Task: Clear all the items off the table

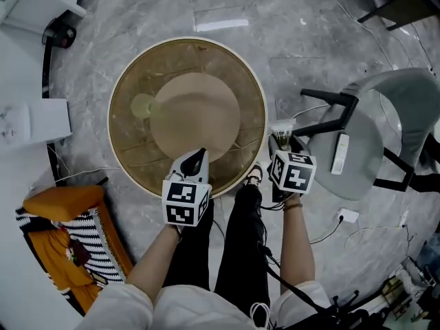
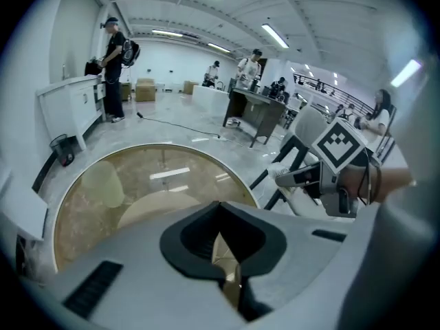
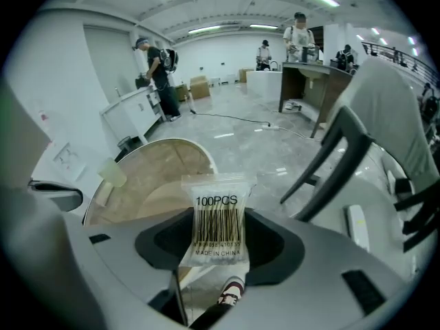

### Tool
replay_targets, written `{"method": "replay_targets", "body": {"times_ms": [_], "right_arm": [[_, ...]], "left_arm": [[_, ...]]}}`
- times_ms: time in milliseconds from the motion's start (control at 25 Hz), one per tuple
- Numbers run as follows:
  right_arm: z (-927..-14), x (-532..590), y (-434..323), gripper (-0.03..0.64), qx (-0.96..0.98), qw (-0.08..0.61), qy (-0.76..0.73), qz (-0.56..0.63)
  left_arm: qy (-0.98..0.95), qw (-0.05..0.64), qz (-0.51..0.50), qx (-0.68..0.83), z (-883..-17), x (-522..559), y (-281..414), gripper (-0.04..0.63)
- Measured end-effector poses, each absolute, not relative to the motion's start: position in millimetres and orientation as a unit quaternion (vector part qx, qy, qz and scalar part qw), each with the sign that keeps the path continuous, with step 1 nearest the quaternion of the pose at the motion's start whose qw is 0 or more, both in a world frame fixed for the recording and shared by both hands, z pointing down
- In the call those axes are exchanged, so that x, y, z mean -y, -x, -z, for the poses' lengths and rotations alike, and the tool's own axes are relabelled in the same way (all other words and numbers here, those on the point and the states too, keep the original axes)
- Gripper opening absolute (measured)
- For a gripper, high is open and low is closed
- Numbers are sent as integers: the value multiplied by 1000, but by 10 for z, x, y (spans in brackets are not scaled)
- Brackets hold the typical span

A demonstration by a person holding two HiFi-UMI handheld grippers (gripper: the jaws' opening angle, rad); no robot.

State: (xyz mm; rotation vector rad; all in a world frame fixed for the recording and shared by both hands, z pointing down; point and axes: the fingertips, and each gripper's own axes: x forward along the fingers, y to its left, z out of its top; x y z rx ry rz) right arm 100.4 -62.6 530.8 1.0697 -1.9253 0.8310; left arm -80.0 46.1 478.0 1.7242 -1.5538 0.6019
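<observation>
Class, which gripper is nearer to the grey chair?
Right. The right gripper, holding a packet, hangs just beside the chair's black frame. The left gripper sits over the round table's near edge, farther away.

Head view steeply down over round table (image 1: 127, 139), gripper views low beside it, both sharing its top.

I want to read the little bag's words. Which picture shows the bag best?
The right gripper view: the bag sits in the middle, pinched between the right gripper's jaws, with its print and barcode facing the camera. The head view shows only its small pale top. In the left gripper view I cannot make it out.
</observation>
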Motion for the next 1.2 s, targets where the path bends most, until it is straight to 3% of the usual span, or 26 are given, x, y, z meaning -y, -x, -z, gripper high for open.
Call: {"method": "replay_targets", "body": {"times_ms": [720, 960, 1200], "right_arm": [[-5282, 317, -4457, 236, 614, 298, -600, -418], [-5462, 356, -5070, 236, 585, 278, -623, -438], [-5738, 437, -5271, 239, 570, 280, -626, -452]], "left_arm": [[-799, 302, -298, 427, -4773, 448, -2290, 8], [-824, 294, -304, 376, -4795, 665, -3124, 8], [-830, 287, -316, 359, -4853, 742, -3391, 8]]}}
